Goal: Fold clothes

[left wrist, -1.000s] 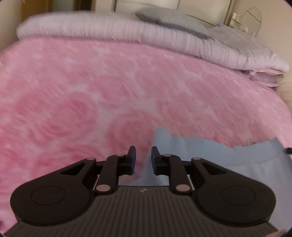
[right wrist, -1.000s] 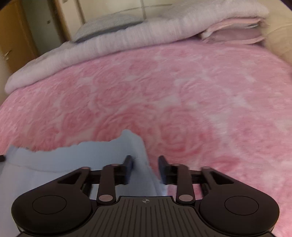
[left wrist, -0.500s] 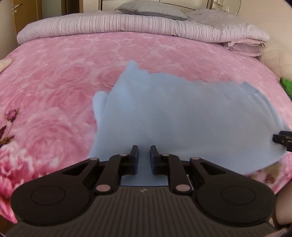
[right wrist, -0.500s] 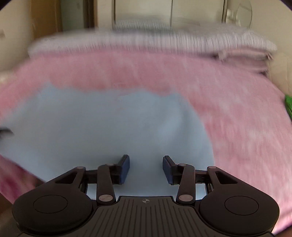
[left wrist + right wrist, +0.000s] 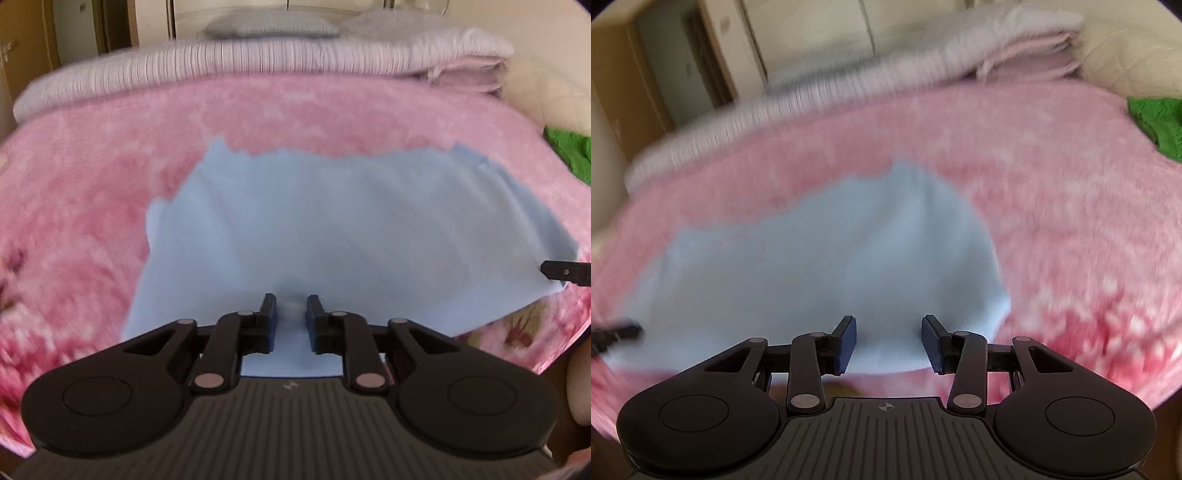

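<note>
Light blue garment (image 5: 351, 229) spread flat on the pink floral blanket (image 5: 92, 221)

Your left gripper (image 5: 291, 314) stands narrowly parted, your right gripper (image 5: 889, 341) wide, both empty over the near hem. The cloth looks thin and limp; pinch it at corners.

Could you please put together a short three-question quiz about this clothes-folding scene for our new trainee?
1. True or false: the light blue garment lies spread on the pink blanket.
2. Which gripper has its fingers further apart: the left gripper or the right gripper?
3. What colour is the cloth at the far right edge of the bed?
A. yellow
B. green
C. black

Key:
1. True.
2. The right gripper; both are open, with nothing pinched between the fingers.
3. B.
</note>
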`<state>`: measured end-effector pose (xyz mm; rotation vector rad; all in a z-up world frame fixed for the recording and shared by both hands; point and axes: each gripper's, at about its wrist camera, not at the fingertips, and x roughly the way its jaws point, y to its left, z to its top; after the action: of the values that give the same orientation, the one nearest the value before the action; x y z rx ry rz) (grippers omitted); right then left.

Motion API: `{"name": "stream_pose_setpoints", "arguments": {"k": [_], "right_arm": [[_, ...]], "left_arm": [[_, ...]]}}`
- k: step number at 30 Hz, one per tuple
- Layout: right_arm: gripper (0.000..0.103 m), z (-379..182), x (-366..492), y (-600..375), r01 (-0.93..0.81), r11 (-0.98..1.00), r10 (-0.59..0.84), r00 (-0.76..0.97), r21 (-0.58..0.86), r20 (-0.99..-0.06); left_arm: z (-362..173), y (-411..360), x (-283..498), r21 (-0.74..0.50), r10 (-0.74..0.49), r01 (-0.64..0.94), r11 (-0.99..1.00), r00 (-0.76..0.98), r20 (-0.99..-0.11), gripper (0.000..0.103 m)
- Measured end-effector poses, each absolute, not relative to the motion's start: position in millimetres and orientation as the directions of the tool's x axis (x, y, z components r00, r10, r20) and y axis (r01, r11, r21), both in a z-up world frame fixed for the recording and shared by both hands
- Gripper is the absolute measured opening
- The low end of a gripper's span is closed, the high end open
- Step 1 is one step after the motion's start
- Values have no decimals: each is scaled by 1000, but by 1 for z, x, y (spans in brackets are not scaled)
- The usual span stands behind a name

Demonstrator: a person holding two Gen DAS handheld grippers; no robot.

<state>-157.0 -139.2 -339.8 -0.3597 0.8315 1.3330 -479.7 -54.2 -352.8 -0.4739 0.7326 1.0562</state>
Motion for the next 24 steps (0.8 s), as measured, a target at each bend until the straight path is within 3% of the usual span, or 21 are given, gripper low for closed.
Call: {"name": "stream_pose_setpoints", "arguments": {"k": [3,7,11,14,19,24], "right_arm": [[43,-339,-162,-142,-941,262,700,33,213,-714],[43,-316,-175,-156,-945,190,773,-23,265,-634],[43,-345,-184,-139,-954,224,685,8,200,-728],[43,-344,-177,-141,-936,245,697,-11,252,-717],[43,-324,-169,-148,-938,267,752,59,222,-657],[43,-344,-147,-149,-924,340,702,123,178,-702]], "left_arm": [[-349,-59,-476,-10,601,-909,416,283,-747,13],[-344,-65,-470,-10,593,-917,400,267,-760,13],[-340,-71,-464,-3,587,-925,380,243,-772,12],[-333,-76,-459,24,597,-923,385,229,-769,12],[-328,-79,-457,16,606,-920,391,244,-757,12],[-337,-72,-469,-6,597,-927,375,247,-763,10]]}}
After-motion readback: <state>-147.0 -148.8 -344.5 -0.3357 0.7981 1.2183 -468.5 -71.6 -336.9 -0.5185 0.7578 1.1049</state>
